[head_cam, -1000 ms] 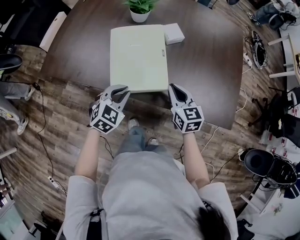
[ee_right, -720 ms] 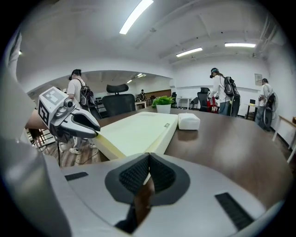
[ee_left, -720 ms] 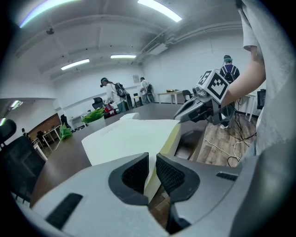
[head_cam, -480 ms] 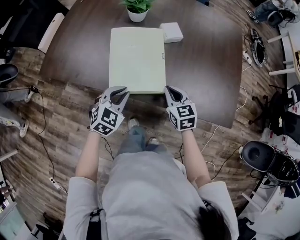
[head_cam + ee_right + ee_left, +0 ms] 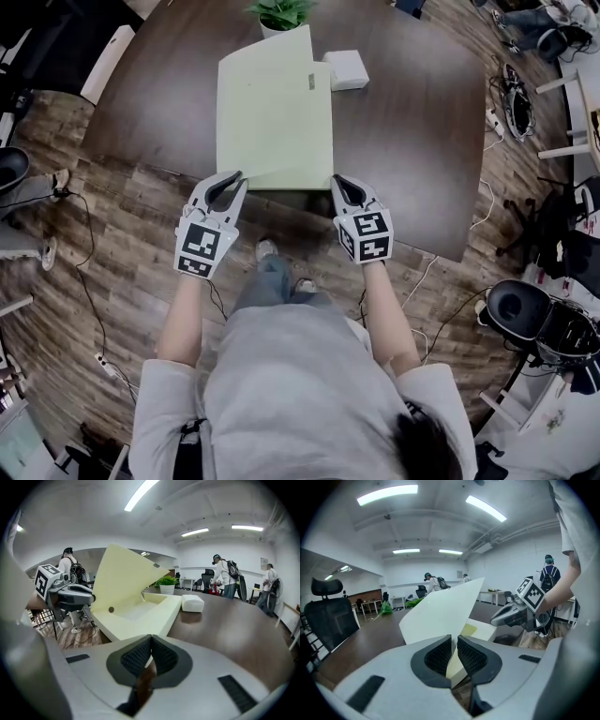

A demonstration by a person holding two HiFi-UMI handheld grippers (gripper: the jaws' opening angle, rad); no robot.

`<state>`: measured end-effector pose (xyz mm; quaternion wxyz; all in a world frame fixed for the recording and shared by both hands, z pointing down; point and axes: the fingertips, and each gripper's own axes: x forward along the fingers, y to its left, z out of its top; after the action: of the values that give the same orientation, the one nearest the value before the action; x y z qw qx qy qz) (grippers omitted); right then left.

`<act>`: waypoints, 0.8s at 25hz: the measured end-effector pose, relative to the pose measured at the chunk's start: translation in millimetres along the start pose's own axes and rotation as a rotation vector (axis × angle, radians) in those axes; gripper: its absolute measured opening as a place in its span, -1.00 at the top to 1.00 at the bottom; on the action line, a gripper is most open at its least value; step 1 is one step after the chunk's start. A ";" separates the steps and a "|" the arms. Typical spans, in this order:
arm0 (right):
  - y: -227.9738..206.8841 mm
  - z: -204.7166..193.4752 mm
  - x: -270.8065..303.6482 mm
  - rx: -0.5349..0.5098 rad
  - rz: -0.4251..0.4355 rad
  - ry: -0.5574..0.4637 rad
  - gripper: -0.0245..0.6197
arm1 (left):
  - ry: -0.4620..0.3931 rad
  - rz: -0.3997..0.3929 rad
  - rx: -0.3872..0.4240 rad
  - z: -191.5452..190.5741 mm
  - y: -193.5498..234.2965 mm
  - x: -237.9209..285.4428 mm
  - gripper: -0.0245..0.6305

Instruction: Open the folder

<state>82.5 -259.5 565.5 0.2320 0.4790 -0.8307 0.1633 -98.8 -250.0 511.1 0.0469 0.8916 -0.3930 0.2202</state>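
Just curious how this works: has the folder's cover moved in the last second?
Yes. The folder's cover, pinched by the left hand-held gripper, has lifted; its far edge now reaches over the plant pot, which it lay short of before.

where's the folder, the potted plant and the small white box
folder (image 5: 272, 112), head view, middle of its raised cover
potted plant (image 5: 280, 9), head view, its leaves
small white box (image 5: 347, 67), head view, its top face
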 end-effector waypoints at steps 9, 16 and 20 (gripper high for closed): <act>-0.3 1.3 1.0 -0.020 -0.006 0.004 0.88 | -0.136 0.211 -0.312 -14.3 44.7 -43.8 0.83; -0.7 0.4 1.9 -0.033 -0.005 0.008 0.88 | -0.161 0.305 -0.456 -37.0 66.1 -62.5 0.86; 0.8 0.9 2.2 -0.042 -0.004 0.011 0.88 | -0.168 0.356 -0.521 -47.7 76.7 -70.0 0.88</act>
<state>80.7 -261.1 566.0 0.2466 0.4748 -0.8317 0.1481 -212.7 -242.8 517.1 0.2015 0.7821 -0.5881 0.0428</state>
